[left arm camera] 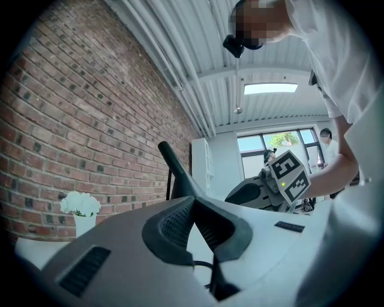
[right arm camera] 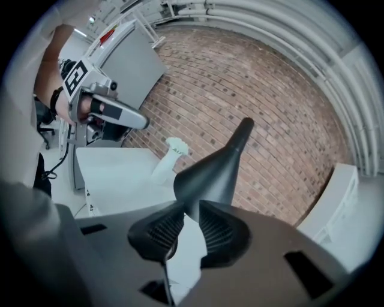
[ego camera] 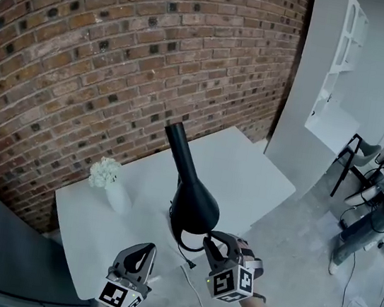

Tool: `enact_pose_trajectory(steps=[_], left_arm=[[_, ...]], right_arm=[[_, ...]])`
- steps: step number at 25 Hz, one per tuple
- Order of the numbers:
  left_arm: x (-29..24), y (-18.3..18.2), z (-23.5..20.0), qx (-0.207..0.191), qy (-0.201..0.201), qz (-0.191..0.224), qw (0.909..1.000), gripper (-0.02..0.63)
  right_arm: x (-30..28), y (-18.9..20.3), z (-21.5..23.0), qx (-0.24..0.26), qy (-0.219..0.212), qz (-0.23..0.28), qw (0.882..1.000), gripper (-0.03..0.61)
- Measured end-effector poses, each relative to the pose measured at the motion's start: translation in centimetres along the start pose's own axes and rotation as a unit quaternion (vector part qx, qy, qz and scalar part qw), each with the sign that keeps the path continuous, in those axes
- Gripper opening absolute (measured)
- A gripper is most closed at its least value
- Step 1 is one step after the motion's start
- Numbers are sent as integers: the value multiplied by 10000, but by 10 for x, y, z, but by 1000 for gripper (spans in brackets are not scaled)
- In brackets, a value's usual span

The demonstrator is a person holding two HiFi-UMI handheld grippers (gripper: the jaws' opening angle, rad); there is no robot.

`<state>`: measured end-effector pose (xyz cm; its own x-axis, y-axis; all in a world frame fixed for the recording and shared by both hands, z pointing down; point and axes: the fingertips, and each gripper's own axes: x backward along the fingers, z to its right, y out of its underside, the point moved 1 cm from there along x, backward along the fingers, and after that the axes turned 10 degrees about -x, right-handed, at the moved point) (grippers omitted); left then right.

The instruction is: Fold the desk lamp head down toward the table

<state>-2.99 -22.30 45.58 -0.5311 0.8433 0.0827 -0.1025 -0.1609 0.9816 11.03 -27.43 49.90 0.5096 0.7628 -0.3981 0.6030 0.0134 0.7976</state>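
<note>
A black desk lamp (ego camera: 195,203) stands on the white table (ego camera: 247,165), its wide bell head low and its narrow neck slanting up toward the brick wall. My right gripper (ego camera: 211,241) is at the head's near rim. In the right gripper view its pads (right arm camera: 219,225) close on the lower edge of the lamp head (right arm camera: 216,168). My left gripper (ego camera: 143,247) hovers at the table's near edge, left of the lamp, its fingertips together and nothing between them. From the left gripper view (left arm camera: 195,201) the lamp neck (left arm camera: 174,171) rises beyond the jaws.
A white vase of white flowers (ego camera: 107,172) stands on the table left of the lamp. The lamp's black cable (ego camera: 187,256) trails over the near edge. A brick wall (ego camera: 122,46) backs the table. A white cabinet (ego camera: 341,64), chairs and a person (ego camera: 367,225) are at the right.
</note>
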Motion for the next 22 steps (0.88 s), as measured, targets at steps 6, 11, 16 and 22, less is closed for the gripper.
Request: enact_pose_trajectory(steps=[6,11,16,22], left_arm=[[5,-1,5,16,91,8,10000,8],[13,-2,5,20,180,-8,9998,8],[18,-7,4,1,267,30,9996,8],[27,-9,1,-24,339,49,9994,8]], right_arm=[[14,-10,4,-555,162,236,9980,80],[27,-21,8,-1047,325,476,9928,76],[38,-36,9,-1564,370,771,9840,66],[46,-45,1,-2033,392,1013,9731,61]])
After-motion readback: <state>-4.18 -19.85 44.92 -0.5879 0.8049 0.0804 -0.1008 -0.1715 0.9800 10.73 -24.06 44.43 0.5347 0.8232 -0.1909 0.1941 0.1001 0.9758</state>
